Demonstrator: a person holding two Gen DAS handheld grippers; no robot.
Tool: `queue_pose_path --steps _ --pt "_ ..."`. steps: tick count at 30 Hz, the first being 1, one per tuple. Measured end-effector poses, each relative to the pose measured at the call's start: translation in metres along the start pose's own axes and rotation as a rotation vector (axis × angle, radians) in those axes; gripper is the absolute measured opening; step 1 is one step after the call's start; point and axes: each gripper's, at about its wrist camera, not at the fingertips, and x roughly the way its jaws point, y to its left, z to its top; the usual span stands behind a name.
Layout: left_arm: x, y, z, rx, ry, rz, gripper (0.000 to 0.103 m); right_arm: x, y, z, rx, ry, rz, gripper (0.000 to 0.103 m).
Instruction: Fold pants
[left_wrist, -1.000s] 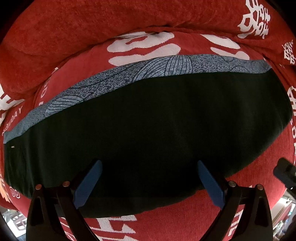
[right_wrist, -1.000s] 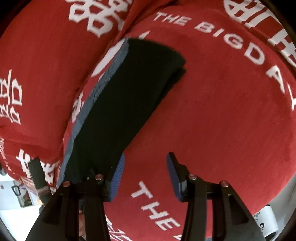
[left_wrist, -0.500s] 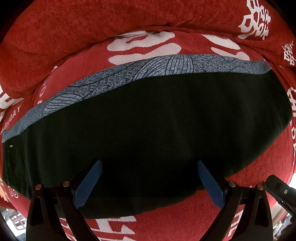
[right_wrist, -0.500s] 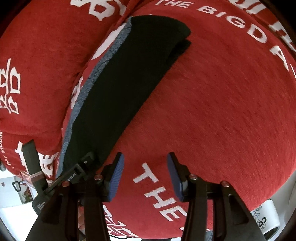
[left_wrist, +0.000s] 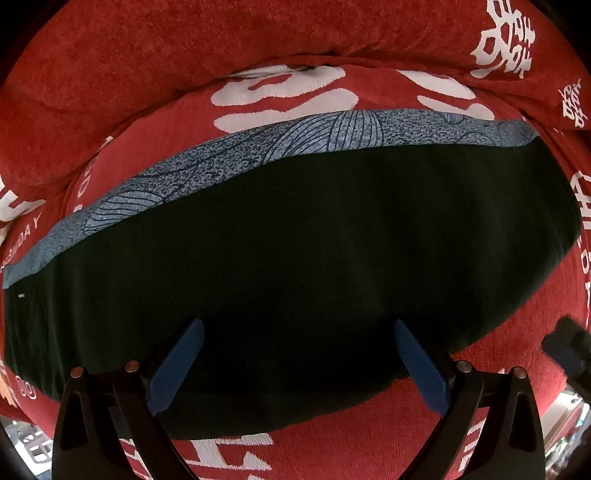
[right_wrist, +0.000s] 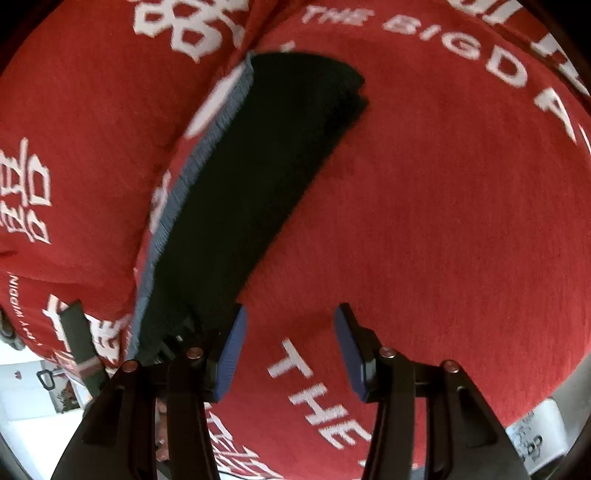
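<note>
The black pants (left_wrist: 295, 258) lie folded in a long flat band on the red sofa seat, with a blue-grey patterned strip (left_wrist: 258, 155) along the far edge. My left gripper (left_wrist: 295, 363) is open and empty, its blue pads hovering over the near edge of the pants. In the right wrist view the pants (right_wrist: 251, 192) run away from the camera at the left. My right gripper (right_wrist: 290, 352) is open and empty over the bare red cover, just right of the pants' near end.
The red sofa cover (right_wrist: 443, 221) carries white lettering and characters. The backrest cushion (left_wrist: 184, 48) rises behind the pants. The right gripper's body (left_wrist: 569, 347) shows at the left view's right edge. A white object (right_wrist: 535, 435) sits below the seat edge.
The left gripper has held still over the pants. The right gripper's view has shifted and blurred, and it stays open beside the pants' end.
</note>
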Motion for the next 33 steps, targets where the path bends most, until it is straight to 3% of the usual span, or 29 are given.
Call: queue_pose_path --steps 10,14,16,17,20,23,26,28,29,30,33 --pt "0.002 0.002 -0.001 -0.018 0.001 0.003 0.103 -0.004 -0.011 0.045 0.029 -0.097 0.099 0.053" --pt "0.003 0.0 0.0 -0.017 -0.003 0.009 0.103 0.002 -0.014 0.053 0.042 -0.11 0.083 0.053" --pt "0.004 -0.003 -0.001 -0.017 -0.005 0.012 0.103 0.0 -0.009 0.054 0.021 -0.114 0.072 0.035" --pt "0.004 -0.003 0.0 -0.017 -0.007 0.015 0.103 -0.001 -0.005 0.057 -0.001 -0.117 0.055 0.012" --pt "0.002 -0.009 0.003 -0.013 -0.006 0.022 0.103 -0.004 0.007 0.064 -0.044 -0.126 0.03 0.008" --pt "0.002 -0.012 0.003 -0.008 0.003 0.027 0.103 -0.003 0.013 0.065 -0.087 -0.135 0.003 0.008" --pt "-0.008 -0.011 0.009 -0.035 -0.022 0.001 0.103 0.005 -0.007 0.062 0.003 -0.101 0.009 0.015" --pt "-0.015 -0.009 0.012 -0.054 -0.051 -0.02 0.103 0.003 -0.018 0.057 0.039 -0.097 0.063 0.031" --pt "-0.016 -0.01 0.015 -0.059 -0.06 -0.029 0.103 0.0 -0.02 0.053 0.028 -0.096 0.069 0.047" --pt "-0.016 -0.012 0.017 -0.058 -0.061 -0.035 0.103 -0.002 -0.019 0.049 0.011 -0.099 0.074 0.051" --pt "-0.01 -0.015 0.025 -0.054 -0.053 -0.028 0.103 -0.002 -0.022 0.045 -0.007 -0.083 0.121 0.051"
